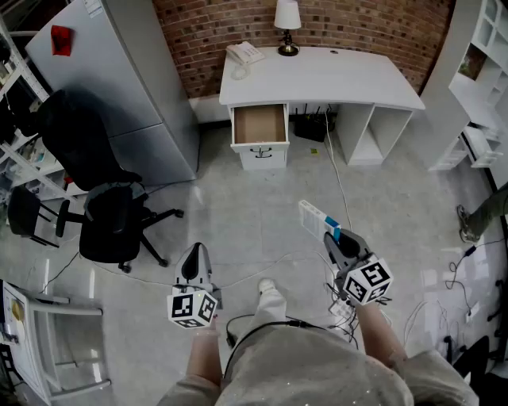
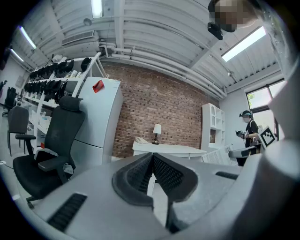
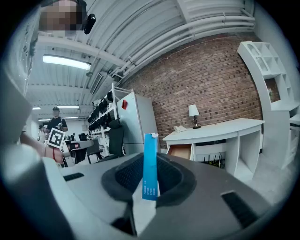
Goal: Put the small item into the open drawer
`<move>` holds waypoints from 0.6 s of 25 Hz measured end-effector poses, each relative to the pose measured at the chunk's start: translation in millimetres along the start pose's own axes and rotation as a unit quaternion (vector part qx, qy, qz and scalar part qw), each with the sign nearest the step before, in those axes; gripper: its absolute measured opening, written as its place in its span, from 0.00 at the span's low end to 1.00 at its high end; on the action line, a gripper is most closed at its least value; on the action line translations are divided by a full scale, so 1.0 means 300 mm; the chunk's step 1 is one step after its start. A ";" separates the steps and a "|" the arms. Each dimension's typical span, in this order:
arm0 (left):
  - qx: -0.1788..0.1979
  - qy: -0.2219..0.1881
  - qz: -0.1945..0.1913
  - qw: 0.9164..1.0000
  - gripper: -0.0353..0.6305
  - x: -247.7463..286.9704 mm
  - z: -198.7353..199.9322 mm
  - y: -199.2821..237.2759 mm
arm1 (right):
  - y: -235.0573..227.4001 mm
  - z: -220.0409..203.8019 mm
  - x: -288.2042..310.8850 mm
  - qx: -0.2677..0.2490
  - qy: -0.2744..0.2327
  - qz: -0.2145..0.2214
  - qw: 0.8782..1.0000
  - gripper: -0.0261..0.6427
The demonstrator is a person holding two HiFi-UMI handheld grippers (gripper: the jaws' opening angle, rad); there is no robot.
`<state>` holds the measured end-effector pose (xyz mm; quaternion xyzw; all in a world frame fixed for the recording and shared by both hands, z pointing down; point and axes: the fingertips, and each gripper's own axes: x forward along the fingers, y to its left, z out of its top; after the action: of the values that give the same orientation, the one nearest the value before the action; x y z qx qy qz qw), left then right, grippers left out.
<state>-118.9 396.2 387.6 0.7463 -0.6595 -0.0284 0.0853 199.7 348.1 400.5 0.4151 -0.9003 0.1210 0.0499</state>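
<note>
- The white desk stands against the brick wall, well apart from us across the floor. We judge that the whole walk to it is left to do.
- The open drawer is pulled out under the desk's left end. Its brown bottom shows nothing inside, so the drop-off is not yet done.
- The right gripper has, as we read it, finished the picking-up part. Its pads clamp the lower end of the small item, which is held out over the floor in front of us and points roughly toward the desk.
- The left gripper hangs low at our left, its jaws pressed together with nothing between them. It seems to have no part in this step.
- The small item is a slim, flat carton. The right gripper view shows a blue narrow edge, and the head view shows white faces with a blue end. It rises straight from the pads, with most of its length beyond them.
</note>
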 end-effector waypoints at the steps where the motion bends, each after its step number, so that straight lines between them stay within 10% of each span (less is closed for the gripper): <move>1: 0.002 -0.002 0.000 1.000 0.06 0.021 0.008 0.004 | -0.014 0.004 0.019 0.001 0.000 -0.001 1.000 0.14; 15: 0.016 0.006 -0.008 1.000 0.06 0.275 0.032 0.107 | -0.161 0.026 0.248 0.017 -0.001 -0.030 0.999 0.14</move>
<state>-141.1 310.1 389.3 0.7531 -0.6532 -0.0142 0.0773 188.1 261.0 415.7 0.4429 -0.8852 0.1343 0.0460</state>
